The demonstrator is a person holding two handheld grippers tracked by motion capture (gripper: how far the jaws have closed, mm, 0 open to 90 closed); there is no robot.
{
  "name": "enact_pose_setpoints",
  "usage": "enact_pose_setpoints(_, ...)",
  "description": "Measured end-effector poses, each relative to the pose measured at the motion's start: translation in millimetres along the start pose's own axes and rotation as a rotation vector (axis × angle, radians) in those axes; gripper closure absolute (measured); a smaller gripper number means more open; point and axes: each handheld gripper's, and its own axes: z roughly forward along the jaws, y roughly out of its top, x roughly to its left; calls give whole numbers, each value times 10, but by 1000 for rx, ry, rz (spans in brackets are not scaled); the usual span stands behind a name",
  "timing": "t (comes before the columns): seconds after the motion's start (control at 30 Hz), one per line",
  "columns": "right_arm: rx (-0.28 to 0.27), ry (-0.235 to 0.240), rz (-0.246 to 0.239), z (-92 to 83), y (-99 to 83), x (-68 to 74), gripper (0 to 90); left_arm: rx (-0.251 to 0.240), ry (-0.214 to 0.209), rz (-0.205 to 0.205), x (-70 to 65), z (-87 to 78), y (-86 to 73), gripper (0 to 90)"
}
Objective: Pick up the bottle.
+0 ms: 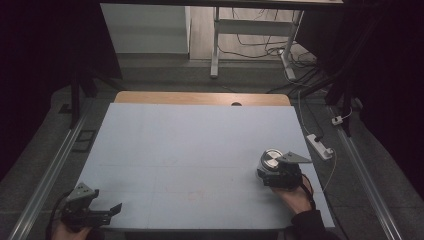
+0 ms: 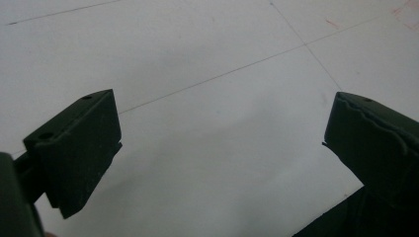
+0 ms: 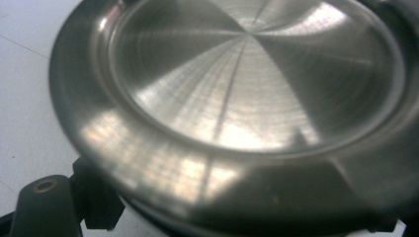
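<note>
Two fingers flanking steel lid.

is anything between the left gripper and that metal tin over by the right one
Nothing visible. The left gripper sits open at the table's near left corner, and only bare white surface lies between it and the metal tin, which the right gripper is clamped on.

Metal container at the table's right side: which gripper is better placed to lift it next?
Right. The right gripper is already closed on the metal container; the left gripper rests open at the near left corner, far from it.
</note>
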Motion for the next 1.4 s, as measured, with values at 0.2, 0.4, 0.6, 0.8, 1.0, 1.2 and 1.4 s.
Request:
enact_pose_setpoints(0.2, 5, -7, -7, -5, 11, 7, 142, -2, -1, 1, -1, -2, -1, 19)
enact_pose_setpoints(0.4, -21, -3, -6, -40, 35, 22, 143, -3, -1, 2, -1, -3, -1, 19)
enact_pose_setpoints(0.6, -39, 11, -20, -86, 82, 70, 143, -5, -1, 0, 2, -6, -2, 19)
enact_pose_setpoints(0.8, -61, 55, -11, -141, 160, 128, 144, -10, -2, -11, 11, -10, -3, 12)
enact_pose_setpoints(1.0, -57, 90, -45, -124, 239, 229, 144, -2, 3, 3, -5, -2, 1, 2)
enact_pose_setpoints(1.2, -55, 128, -77, -70, 321, 346, 144, -1, 2, 3, -6, 1, 1, 0)
enact_pose_setpoints(1.4, -60, 176, -99, -10, 389, 467, 144, 8, 2, 8, -10, 8, 6, 4)
